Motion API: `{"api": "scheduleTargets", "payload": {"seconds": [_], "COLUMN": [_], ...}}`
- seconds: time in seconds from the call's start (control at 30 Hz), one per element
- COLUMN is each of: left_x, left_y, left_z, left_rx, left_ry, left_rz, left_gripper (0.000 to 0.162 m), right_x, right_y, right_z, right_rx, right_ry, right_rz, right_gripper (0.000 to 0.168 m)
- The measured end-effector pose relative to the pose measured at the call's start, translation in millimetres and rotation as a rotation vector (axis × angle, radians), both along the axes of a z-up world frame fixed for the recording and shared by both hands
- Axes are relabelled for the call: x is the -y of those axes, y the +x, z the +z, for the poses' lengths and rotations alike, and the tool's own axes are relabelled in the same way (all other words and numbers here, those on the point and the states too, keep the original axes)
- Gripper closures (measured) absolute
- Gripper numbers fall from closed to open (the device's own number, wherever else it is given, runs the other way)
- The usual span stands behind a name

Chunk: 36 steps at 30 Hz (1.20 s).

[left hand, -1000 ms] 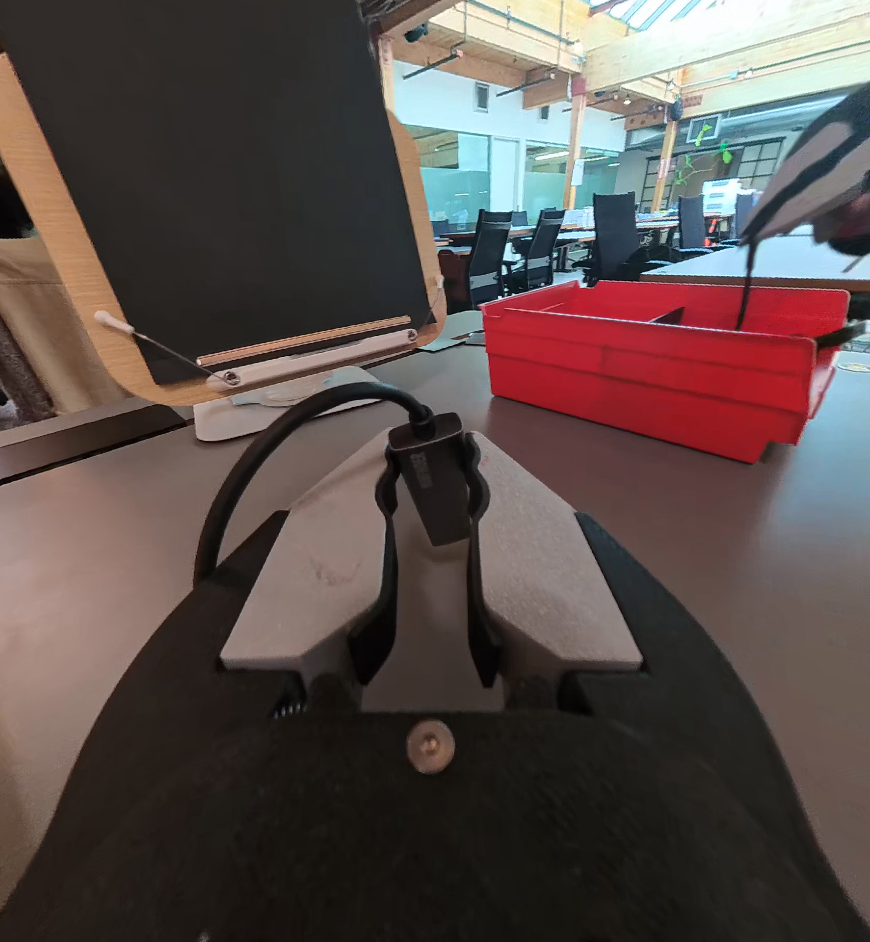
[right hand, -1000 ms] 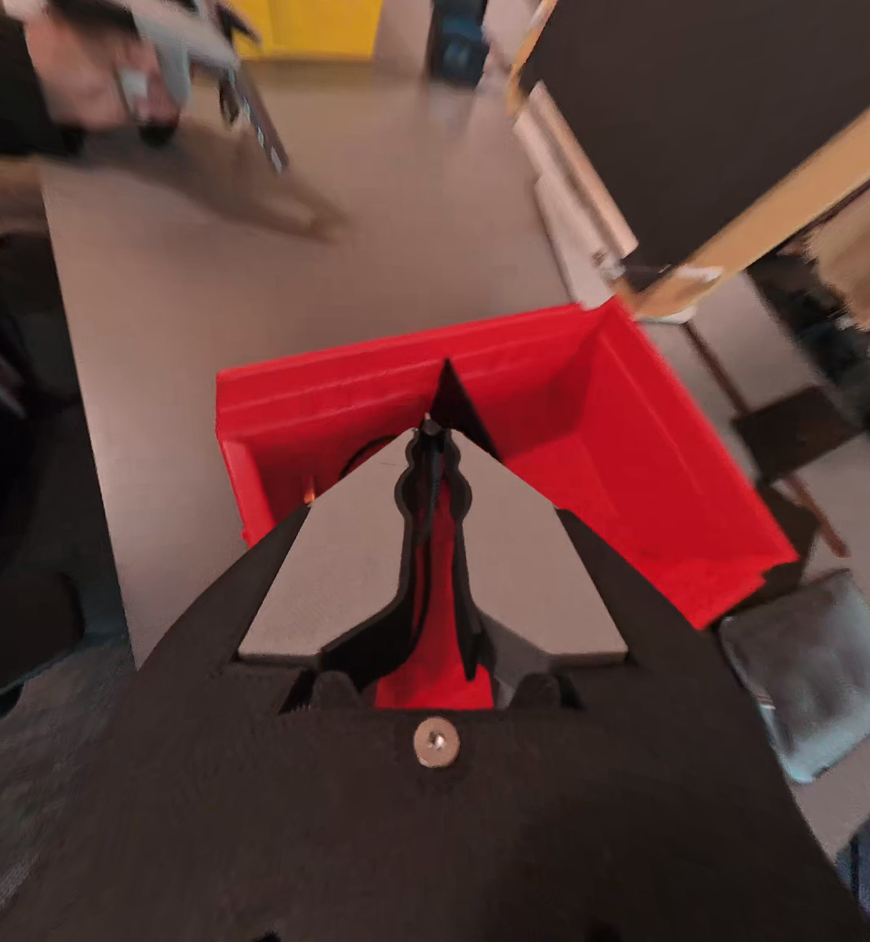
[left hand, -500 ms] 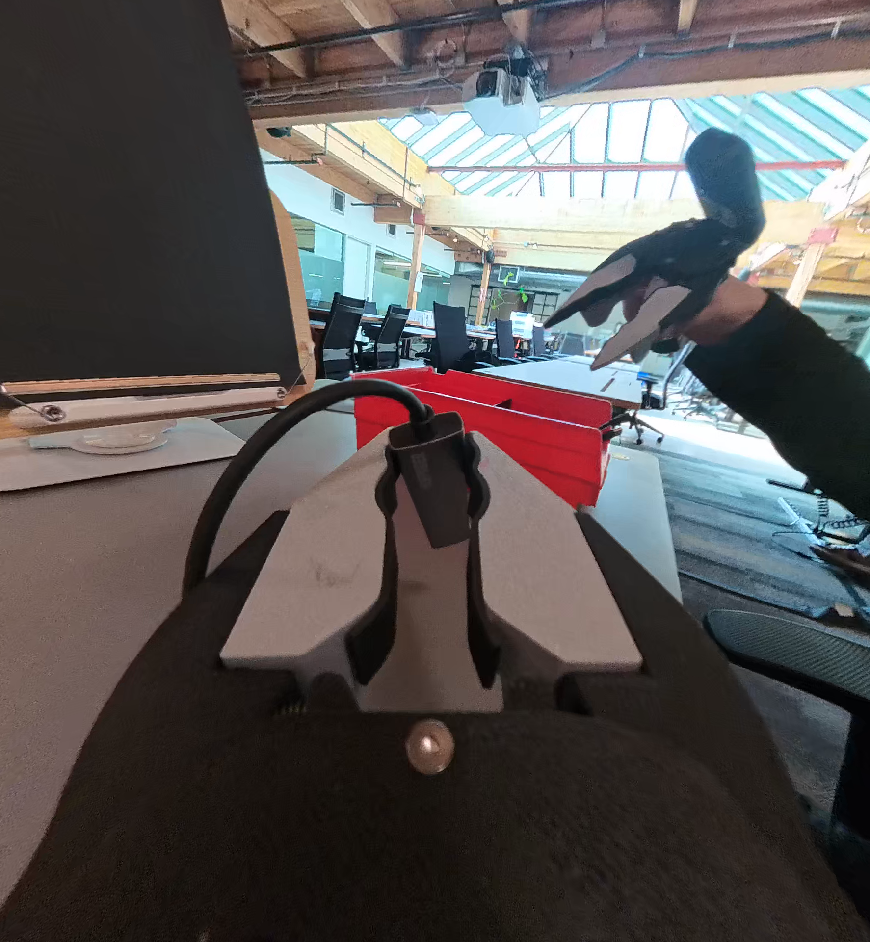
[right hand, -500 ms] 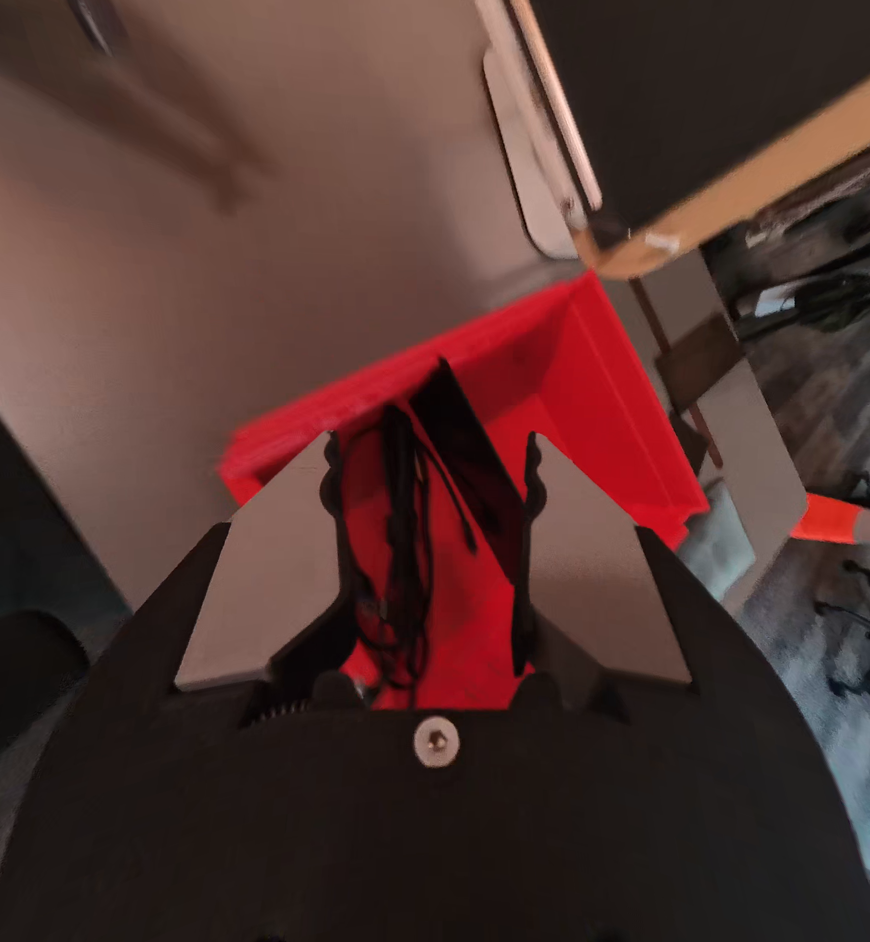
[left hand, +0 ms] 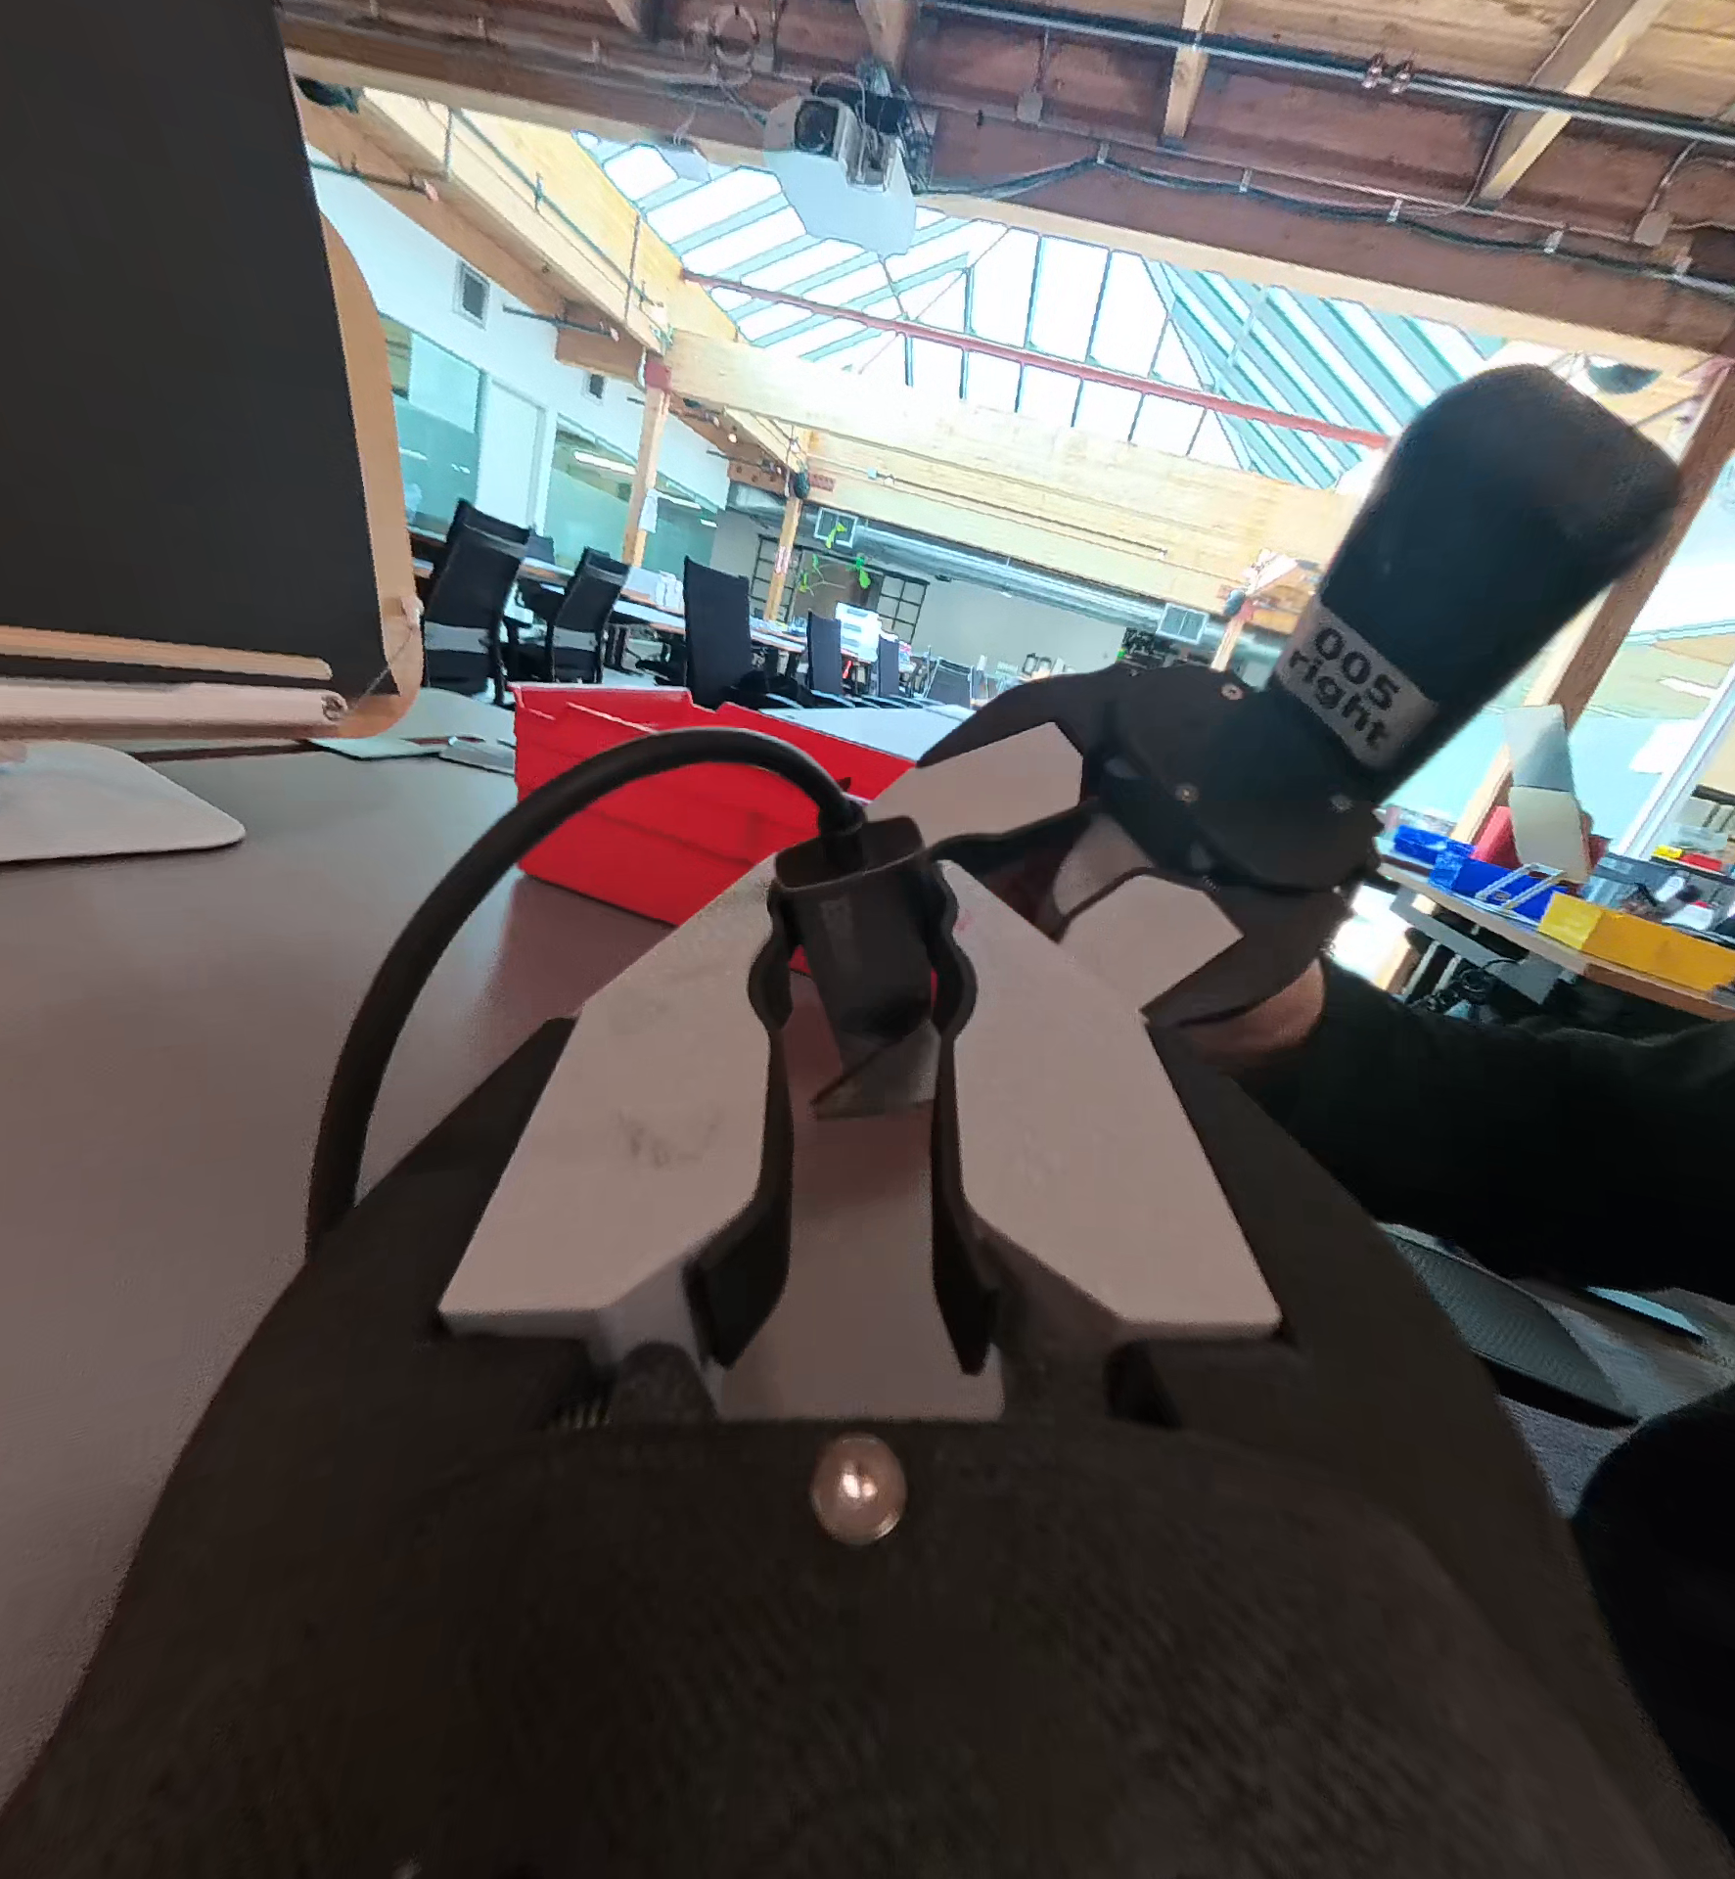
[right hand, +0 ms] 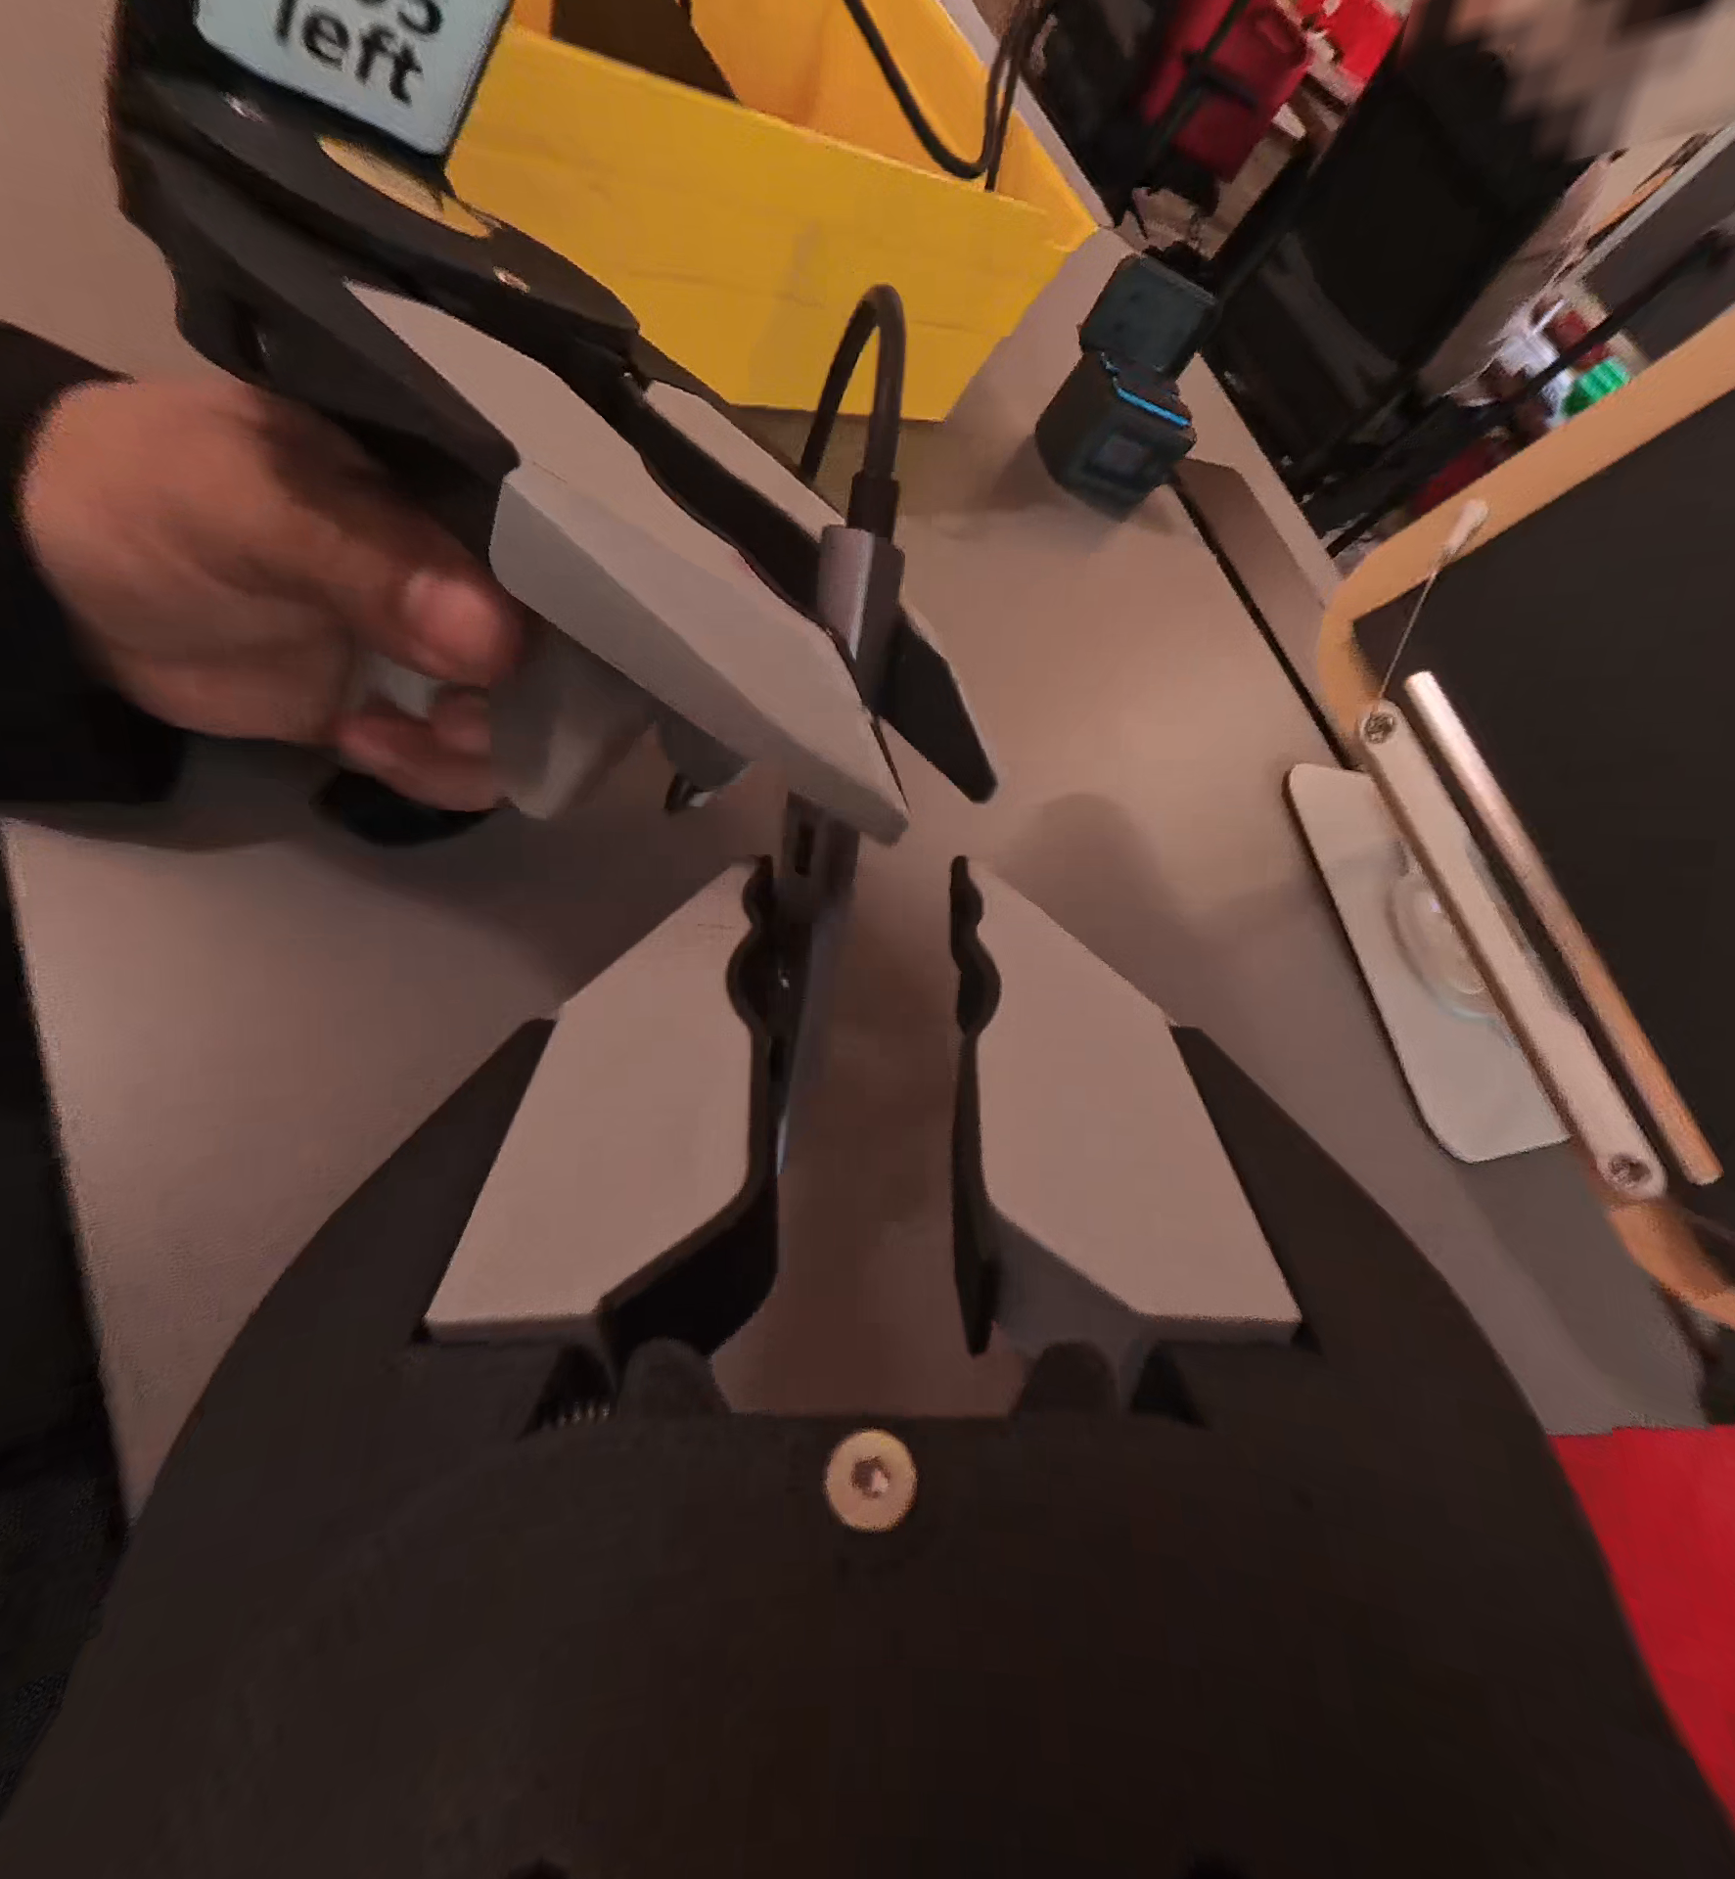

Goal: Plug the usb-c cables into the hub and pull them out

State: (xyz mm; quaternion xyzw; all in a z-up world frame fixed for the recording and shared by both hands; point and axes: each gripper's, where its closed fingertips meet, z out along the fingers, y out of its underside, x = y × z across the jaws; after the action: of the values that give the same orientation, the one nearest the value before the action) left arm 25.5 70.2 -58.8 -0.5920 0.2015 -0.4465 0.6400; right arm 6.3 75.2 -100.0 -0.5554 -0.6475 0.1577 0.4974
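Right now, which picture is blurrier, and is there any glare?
Right wrist view: hand and top corners smeared by motion blur. Left wrist view: sharper, hub crisp, skylight bright, far windows at right washed out, edges bent by the wide lens.

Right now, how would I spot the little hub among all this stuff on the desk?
Start at the grey desk with the red bin on it. In front of the bin, the left claw is shut on the hub, a small dark grey metal block. It alone has a thick black cable arching from its top.
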Motion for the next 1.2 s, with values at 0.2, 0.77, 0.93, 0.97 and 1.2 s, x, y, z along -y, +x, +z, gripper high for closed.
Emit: {"api": "scheduleTargets", "payload": {"seconds": [0.2,0.77,0.93,0.97,1.2], "left_x": [-4.0,1.1,-1.9,-4.9,-9.0], "left_y": [-2.7,13.8,11.8,9.4,13.9], "left_z": [-1.8,-12.1,-12.5,-12.9,-18.5], "left_rx": [0.024,-0.137,-0.130,-0.129,-0.189], "left_ry": [-0.036,0.023,0.010,0.003,-0.006], "left_rz": [0.020,0.044,0.059,0.082,0.112], "left_gripper": [0.139,0.138,0.135,0.129,0.105], "right_x": [-10.7,-201.0,-245.5,-250.4,-166.4], "right_y": [5.7,251.2,276.2,280.2,159.4], "right_z": [3.5,158.6,27.3,16.2,102.8], "right_rx": [0.045,0.187,0.448,0.463,-0.006], "right_ry": [0.078,0.100,-0.147,-0.194,-0.334], "right_rz": [-0.025,-0.468,-0.562,-0.610,-0.369], "right_gripper": [0.162,0.162,0.152,0.147,0.078]}}
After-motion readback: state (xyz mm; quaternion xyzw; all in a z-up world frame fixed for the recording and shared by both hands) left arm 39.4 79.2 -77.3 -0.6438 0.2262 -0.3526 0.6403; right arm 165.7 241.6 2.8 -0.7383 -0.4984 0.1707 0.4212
